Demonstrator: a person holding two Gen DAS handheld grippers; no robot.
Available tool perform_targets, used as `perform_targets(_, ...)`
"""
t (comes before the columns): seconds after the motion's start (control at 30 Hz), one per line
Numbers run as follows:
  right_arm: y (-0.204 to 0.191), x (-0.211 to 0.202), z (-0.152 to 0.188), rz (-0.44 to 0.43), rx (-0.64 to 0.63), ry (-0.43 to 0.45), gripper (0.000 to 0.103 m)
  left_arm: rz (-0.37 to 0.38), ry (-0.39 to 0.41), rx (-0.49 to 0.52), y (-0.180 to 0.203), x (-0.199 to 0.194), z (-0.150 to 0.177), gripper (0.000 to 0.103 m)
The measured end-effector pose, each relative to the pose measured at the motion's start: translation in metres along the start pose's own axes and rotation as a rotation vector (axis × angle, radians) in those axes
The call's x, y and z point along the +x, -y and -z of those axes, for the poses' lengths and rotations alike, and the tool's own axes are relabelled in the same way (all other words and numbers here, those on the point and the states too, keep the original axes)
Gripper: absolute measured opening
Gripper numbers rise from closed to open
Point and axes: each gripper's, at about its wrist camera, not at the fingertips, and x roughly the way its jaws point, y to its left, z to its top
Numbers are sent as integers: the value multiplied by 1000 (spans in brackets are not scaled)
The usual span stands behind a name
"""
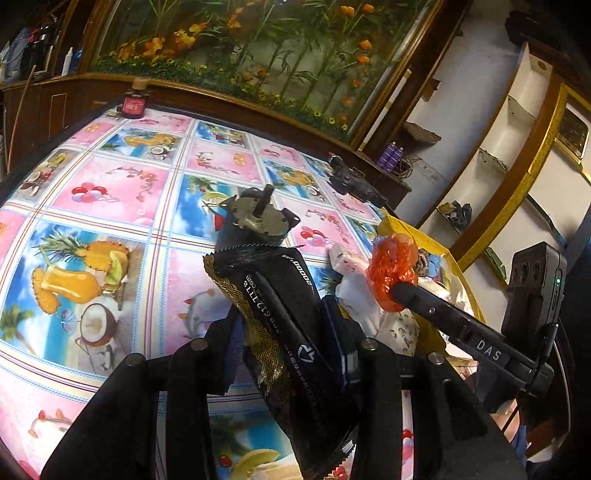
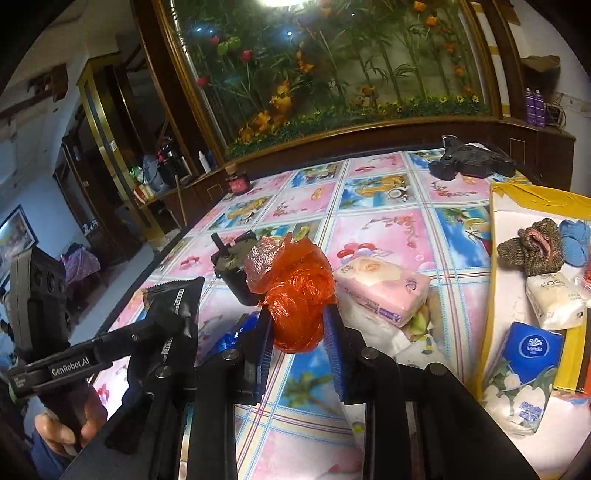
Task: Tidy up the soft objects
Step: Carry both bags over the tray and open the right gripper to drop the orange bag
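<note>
Vinda tissue pack lies in the yellow box at the bench's right edge; right gripper jaws clamp an orange plastic bag; left gripper, marked GenRobot.AI, pinches a black wrapper.

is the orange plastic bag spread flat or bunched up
Bunched up. The orange bag is a crumpled ball pinched between the right gripper's blue-padded fingers, above the tablecloth.

I see bright glare from a ceiling lamp overhead, heavy fisheye bending with dark corners, and a sharp, well-lit worktop.
</note>
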Motion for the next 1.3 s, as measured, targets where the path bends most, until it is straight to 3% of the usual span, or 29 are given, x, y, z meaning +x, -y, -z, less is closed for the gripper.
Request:
perform_targets(0.33, 60, -37, 2, 12, 151, 101, 26, 61, -24, 48, 47, 15, 4, 37)
perform_targets(0.6, 125, -83, 9, 75, 285, 205, 26, 158, -56, 162, 136, 45, -7, 37)
perform_targets(0.73, 169, -102, 18, 97, 414, 237, 26, 211, -81, 208, 188, 69, -5, 37)
perform_targets(0.9, 201, -128, 33, 161, 474, 267, 26, 254, -161, 239, 239, 106, 9, 37)
perform_targets(1.1, 199, -150, 51, 188, 535, 261, 26, 262, -213, 262, 275, 133, 26, 37)
perform_targets(1.3, 200, -159, 47, 181, 527, 273, 26, 225, -222, 307, 285, 147, 38, 37)
